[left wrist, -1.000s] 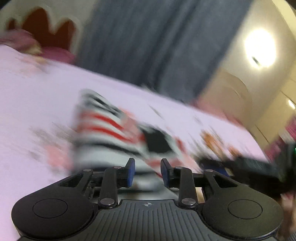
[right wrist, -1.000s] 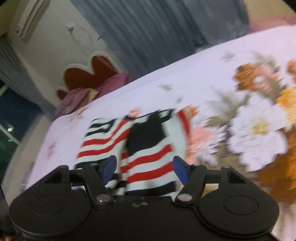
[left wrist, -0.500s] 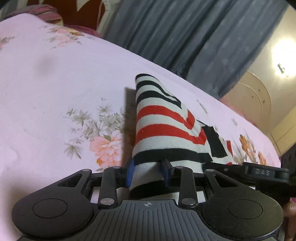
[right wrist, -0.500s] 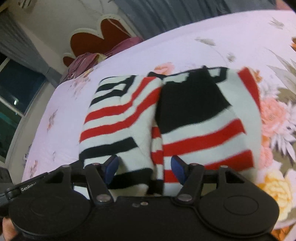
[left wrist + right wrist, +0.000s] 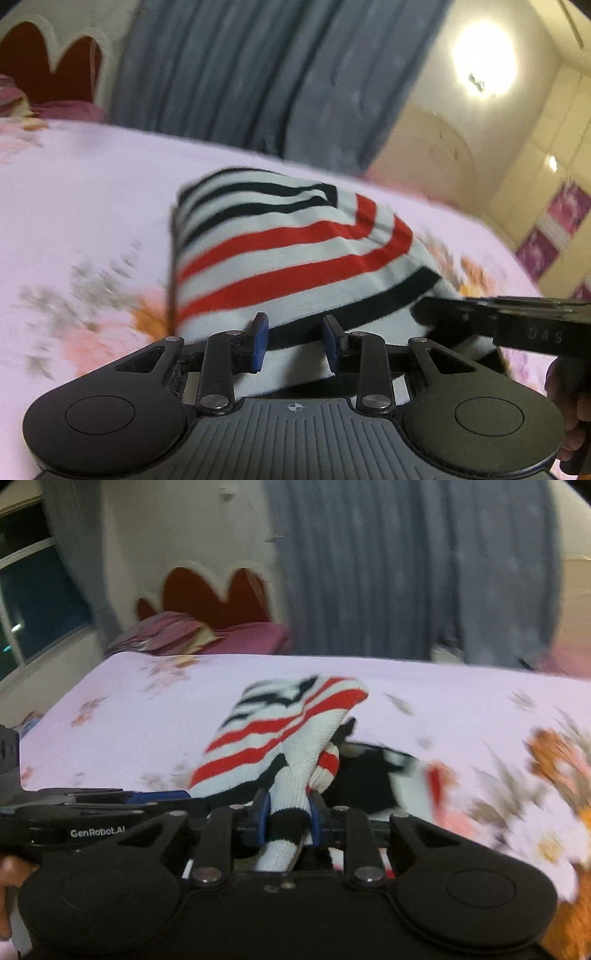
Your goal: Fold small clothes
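A small knit garment (image 5: 295,251), white with red and black stripes, rises from the pink floral bed sheet (image 5: 85,206). My left gripper (image 5: 295,343) is shut on its near hem, and cloth fills the gap between the blue pads. In the right wrist view my right gripper (image 5: 289,819) is closing its jaws on a bunched white fold of the same garment (image 5: 280,731), and the pads press on it. The garment's other half, with a black patch (image 5: 369,779), lies flat on the sheet. The two grippers sit close side by side.
A red and white scalloped headboard (image 5: 218,590) and pink pillows (image 5: 207,635) stand at the bed's far end. A grey curtain (image 5: 258,74) hangs behind. A window (image 5: 33,602) is at the left, and a lit wall lamp (image 5: 484,62) at the right. The bed's edge runs along the left (image 5: 48,709).
The right gripper's jaws have narrowed from wide apart onto the garment's hem and raised it. One half of the garment now stands bunched above the flat half. The left gripper kept its grip.
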The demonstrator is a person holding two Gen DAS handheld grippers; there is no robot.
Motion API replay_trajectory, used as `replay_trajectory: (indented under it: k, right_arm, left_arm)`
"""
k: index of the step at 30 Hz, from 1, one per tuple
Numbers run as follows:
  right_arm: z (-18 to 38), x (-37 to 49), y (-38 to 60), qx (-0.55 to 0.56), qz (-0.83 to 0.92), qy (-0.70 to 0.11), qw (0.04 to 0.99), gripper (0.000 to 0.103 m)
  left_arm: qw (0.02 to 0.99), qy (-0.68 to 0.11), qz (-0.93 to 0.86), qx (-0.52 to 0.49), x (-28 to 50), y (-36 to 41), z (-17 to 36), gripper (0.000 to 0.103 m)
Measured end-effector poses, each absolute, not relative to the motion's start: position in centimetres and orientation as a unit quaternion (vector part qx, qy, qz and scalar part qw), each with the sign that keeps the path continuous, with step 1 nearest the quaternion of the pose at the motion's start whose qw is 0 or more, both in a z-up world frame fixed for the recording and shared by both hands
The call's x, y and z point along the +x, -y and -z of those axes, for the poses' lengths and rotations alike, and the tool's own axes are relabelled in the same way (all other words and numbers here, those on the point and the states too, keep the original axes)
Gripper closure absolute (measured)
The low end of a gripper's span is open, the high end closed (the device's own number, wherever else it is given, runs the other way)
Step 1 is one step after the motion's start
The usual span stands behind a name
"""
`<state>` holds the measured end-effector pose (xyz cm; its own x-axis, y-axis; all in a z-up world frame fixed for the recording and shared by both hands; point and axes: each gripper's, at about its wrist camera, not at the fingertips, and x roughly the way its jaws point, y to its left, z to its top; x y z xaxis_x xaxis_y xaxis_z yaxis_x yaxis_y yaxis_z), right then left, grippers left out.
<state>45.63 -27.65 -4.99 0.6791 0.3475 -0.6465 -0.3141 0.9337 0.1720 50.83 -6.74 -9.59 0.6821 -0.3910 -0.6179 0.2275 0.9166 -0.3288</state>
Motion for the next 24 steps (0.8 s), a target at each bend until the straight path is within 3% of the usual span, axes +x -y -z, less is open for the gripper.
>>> replay_trajectory:
  k: [1, 2, 7, 9, 11, 17, 19, 21, 24]
  right_arm:
    - [6.3, 45.8, 28.9, 0.031, -0.166, -0.375, 0.911, 0.085]
    - [7.9, 46.2, 29.9, 0.036, -0.145, -0.399, 0.905, 0.097]
    - [10.6, 46.9, 33.9, 0.138, -0.131, -0.425, 0.885, 0.095]
    - [10.0, 46.8, 34.3, 0.148, -0.138, -0.408, 0.890, 0.084]
    - [9.6, 47.3, 34.8, 0.176, -0.144, -0.402, 0.887, 0.064]
    - [10.4, 50.4, 33.9, 0.193, -0.175, -0.414, 0.873, 0.060]
    - [11.1, 51.4, 32.9, 0.181, -0.177, -0.429, 0.867, 0.064]
    - [11.4, 51.5, 31.7, 0.164, -0.184, -0.427, 0.870, 0.084]
    - [10.0, 50.4, 30.7, 0.119, -0.177, -0.386, 0.897, 0.089]
  left_arm:
    - [0.906, -0.377, 0.167, -0.095, 51.2, 7.8, 10.2, 0.071]
    - [0.906, -0.378, 0.171, -0.082, 51.4, 8.5, 10.5, 0.071]
    - [0.903, -0.389, 0.178, -0.051, 52.0, 9.6, 9.8, 0.071]
    - [0.902, -0.386, 0.181, -0.067, 51.9, 8.8, 9.2, 0.071]
    - [0.908, -0.364, 0.177, -0.105, 51.3, 7.1, 8.4, 0.071]
    - [0.913, -0.368, 0.140, -0.111, 51.9, 4.7, 9.1, 0.071]
    - [0.910, -0.379, 0.137, -0.095, 52.1, 4.9, 9.9, 0.071]
    - [0.912, -0.381, 0.133, -0.076, 52.1, 5.5, 10.3, 0.071]
    - [0.915, -0.367, 0.142, -0.091, 51.8, 5.7, 9.7, 0.071]
